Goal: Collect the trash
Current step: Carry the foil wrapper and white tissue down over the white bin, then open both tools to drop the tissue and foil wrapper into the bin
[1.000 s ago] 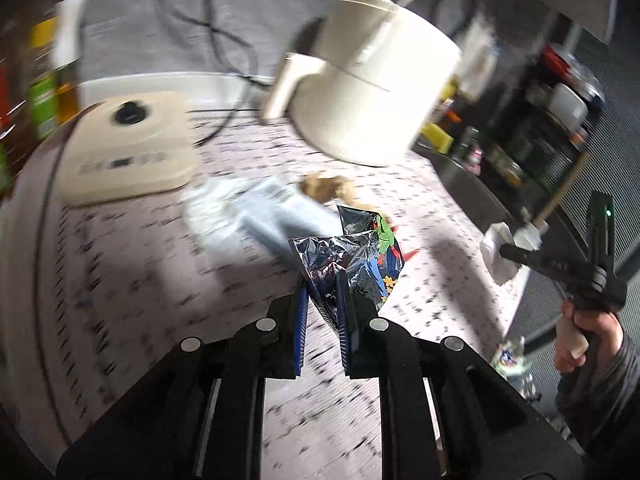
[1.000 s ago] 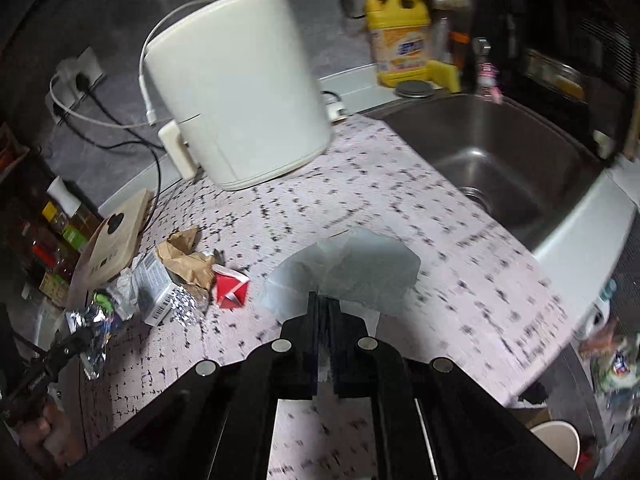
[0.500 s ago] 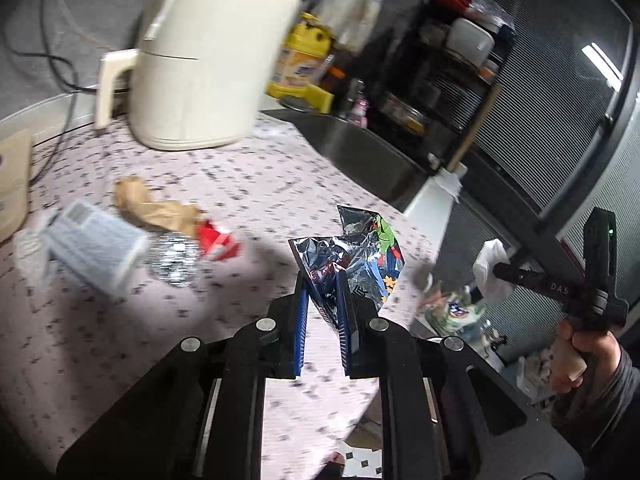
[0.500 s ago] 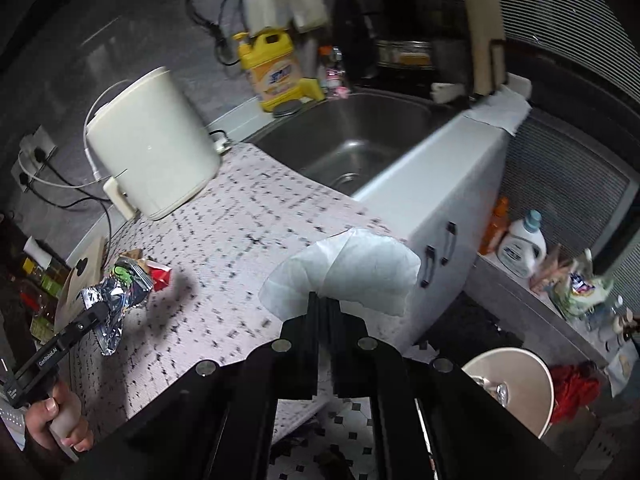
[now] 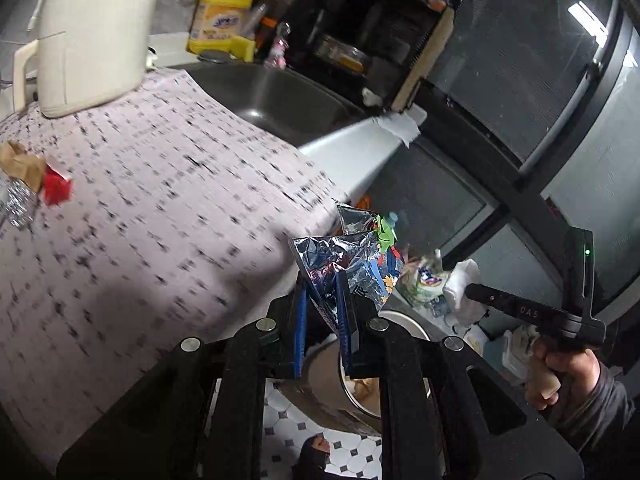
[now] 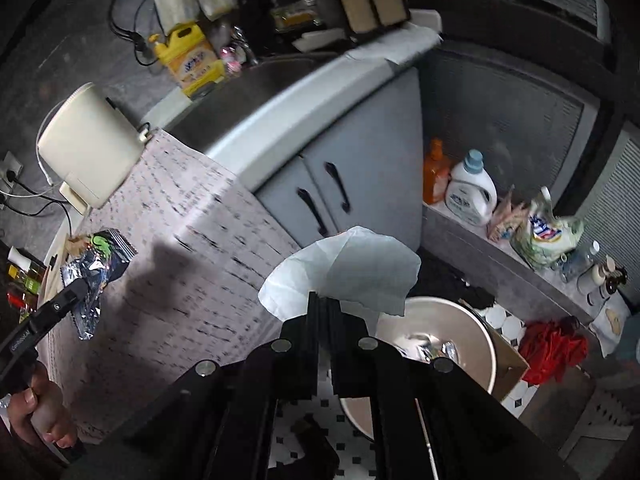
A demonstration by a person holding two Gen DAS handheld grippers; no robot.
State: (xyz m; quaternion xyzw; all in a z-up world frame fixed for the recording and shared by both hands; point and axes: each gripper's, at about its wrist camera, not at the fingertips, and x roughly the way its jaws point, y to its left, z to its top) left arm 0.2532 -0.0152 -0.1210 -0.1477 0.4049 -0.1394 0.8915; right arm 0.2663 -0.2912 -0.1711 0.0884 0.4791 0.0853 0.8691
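My left gripper is shut on a shiny foil snack wrapper and holds it in the air past the counter's edge, above a round trash bin on the floor. My right gripper is shut on a white tissue and holds it above the same bin, which has some trash inside. The right gripper and its tissue show in the left wrist view; the left one with the wrapper shows in the right wrist view. A brown paper scrap, a red scrap and crumpled foil lie on the counter.
A speckled counter holds a cream appliance, with a steel sink and a yellow jug beyond. Cabinet doors stand below. Detergent bottles, bags and a red cloth sit by the tiled floor.
Both grippers have swung right, off the counter and over the floor bin, each still holding its piece of trash. The counter scraps have slid to the left of the view.
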